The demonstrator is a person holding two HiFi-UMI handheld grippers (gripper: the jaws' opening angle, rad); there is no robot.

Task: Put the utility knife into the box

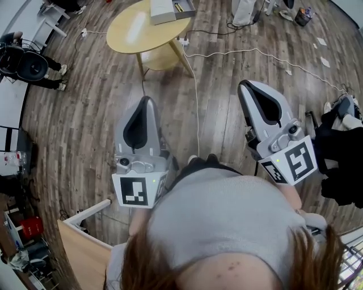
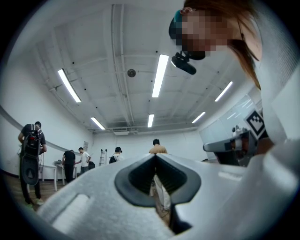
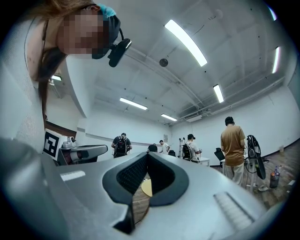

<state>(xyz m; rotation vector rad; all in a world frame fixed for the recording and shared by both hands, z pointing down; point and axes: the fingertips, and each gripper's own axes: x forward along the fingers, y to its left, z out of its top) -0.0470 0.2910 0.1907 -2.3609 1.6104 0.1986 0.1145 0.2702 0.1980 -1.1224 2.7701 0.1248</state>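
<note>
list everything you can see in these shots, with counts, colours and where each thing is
round table: one, pale yellow wood, top of the head view
box-like thing: one, white, on the table's far side
cable: one, white, on the floor from the table toward the person
floor: dark wood planks
bystanders: several, standing far across the room
ceiling lights: several, white strips
utility knife: none in view
grey top: one, on the person
left gripper: one, grey, jaws together, empty
right gripper: one, grey, jaws together, empty
</note>
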